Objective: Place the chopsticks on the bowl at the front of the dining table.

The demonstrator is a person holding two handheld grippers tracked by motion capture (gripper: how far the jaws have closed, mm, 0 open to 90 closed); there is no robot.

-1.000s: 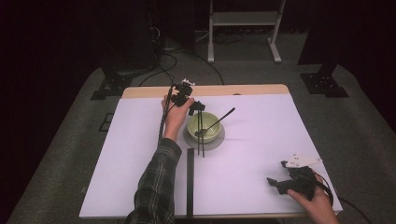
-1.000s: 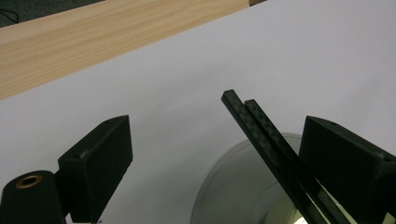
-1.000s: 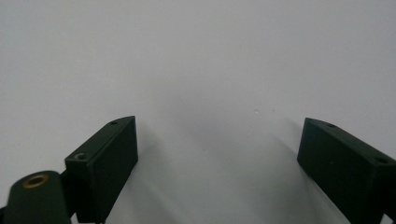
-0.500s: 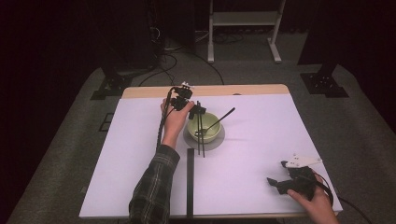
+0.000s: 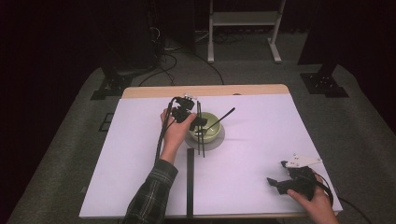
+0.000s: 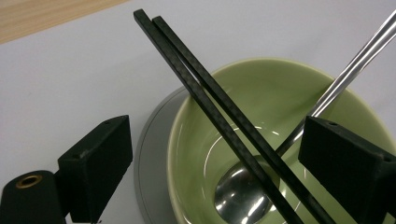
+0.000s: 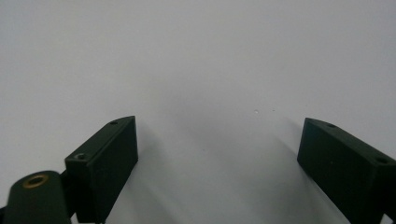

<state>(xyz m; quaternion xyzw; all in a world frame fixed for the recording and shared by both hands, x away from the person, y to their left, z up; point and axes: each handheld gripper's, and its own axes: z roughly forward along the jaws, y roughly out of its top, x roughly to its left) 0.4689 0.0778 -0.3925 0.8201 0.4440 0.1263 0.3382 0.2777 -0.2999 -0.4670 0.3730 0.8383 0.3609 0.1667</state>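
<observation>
A green bowl (image 5: 212, 134) stands on a grey saucer (image 5: 219, 141) at the table's middle back. A metal spoon (image 5: 227, 114) lies in it, handle sticking out to the right. A pair of black chopsticks (image 5: 201, 145) lies across the bowl's rim. My left gripper (image 5: 200, 122) hovers at the bowl's left side, open. In the left gripper view the chopsticks (image 6: 205, 93) run between the spread jaws of the left gripper (image 6: 217, 130), untouched, above the bowl (image 6: 280, 93), spoon (image 6: 355, 65) and saucer (image 6: 149, 154). My right gripper (image 5: 278, 173) rests open at the front right, and the right gripper (image 7: 217, 126) faces bare table.
A white sheet covers the table (image 5: 140, 163), with a wooden strip (image 5: 205, 91) along the far edge. A flat black strip (image 5: 190, 182) lies near the front edge, below the bowl. Stands and cables (image 5: 163, 56) sit on the floor behind the table.
My left hand and gripper have shifted a little toward the person, closer over the bowl. Bowl, spoon, chopsticks and the right gripper have stayed put.
</observation>
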